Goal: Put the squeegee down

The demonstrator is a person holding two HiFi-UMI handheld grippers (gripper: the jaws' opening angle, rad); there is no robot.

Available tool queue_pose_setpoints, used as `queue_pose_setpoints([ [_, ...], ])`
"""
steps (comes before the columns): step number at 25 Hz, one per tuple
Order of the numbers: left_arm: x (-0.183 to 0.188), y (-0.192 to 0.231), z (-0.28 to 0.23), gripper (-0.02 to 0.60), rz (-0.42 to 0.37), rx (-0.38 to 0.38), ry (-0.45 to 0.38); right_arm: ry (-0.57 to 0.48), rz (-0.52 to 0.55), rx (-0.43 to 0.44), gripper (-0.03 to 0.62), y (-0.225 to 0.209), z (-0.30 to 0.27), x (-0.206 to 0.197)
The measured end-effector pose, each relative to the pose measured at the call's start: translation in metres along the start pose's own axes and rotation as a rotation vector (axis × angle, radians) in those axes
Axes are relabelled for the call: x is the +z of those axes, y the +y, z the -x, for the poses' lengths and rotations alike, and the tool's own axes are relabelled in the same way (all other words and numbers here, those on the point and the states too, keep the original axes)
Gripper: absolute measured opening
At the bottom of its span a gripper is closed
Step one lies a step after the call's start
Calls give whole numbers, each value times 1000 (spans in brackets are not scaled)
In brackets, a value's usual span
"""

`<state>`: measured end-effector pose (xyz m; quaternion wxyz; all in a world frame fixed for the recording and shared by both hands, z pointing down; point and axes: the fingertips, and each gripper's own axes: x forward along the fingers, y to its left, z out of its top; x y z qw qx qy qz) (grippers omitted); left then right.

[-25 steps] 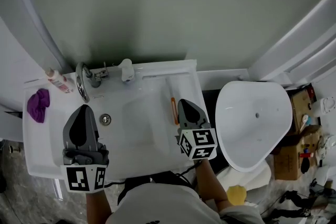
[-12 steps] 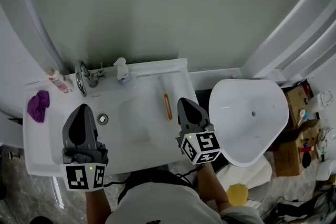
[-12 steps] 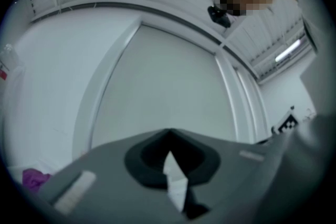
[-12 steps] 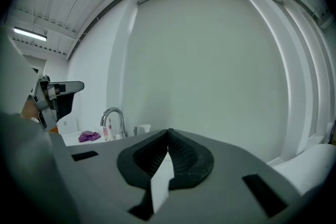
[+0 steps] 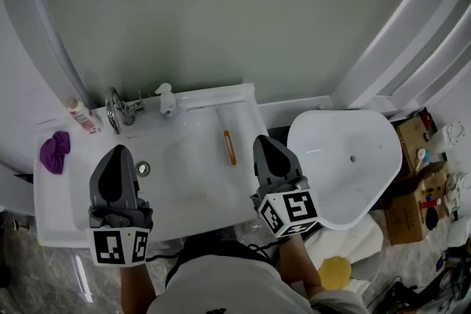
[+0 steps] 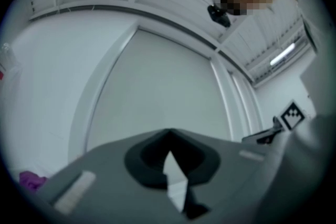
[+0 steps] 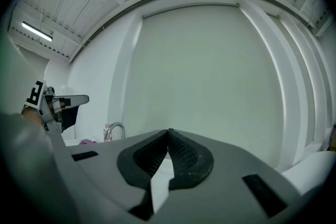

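Note:
The squeegee [image 5: 229, 147], with an orange handle, lies on the right rim of the white sink [image 5: 66, 224], pointing towards the wall. My right gripper [image 5: 263, 140] hovers just right of it and nearer to me, apart from it, shut and empty. In the right gripper view its ribbed pads [image 7: 181, 152] meet at the tip with nothing between them. My left gripper [image 5: 115, 151] hangs above the sink's left side, also shut and empty.
A chrome faucet [image 5: 116, 112], a soap dispenser [image 5: 166, 98] and a bottle [image 5: 81, 114] stand along the back of the sink. A purple cloth [image 5: 54, 151] lies at its left end. A white toilet [image 5: 346, 165] stands to the right, with cardboard boxes [image 5: 412, 195] beyond it.
Both grippers have risen, the right one more, and it has drawn away from the squeegee. The squeegee stays on the sink's rim.

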<state>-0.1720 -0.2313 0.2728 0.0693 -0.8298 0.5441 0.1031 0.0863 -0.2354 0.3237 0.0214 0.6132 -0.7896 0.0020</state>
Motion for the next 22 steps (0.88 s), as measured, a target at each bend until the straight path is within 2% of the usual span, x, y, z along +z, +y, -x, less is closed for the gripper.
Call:
queue_pose_setpoints([
  [6, 7, -10, 3, 8, 3, -13, -18, -39, 12, 1, 2, -1, 14, 16],
  [22, 14, -28, 7, 8, 6, -22, -37, -50, 17, -2, 2, -6, 32, 19],
])
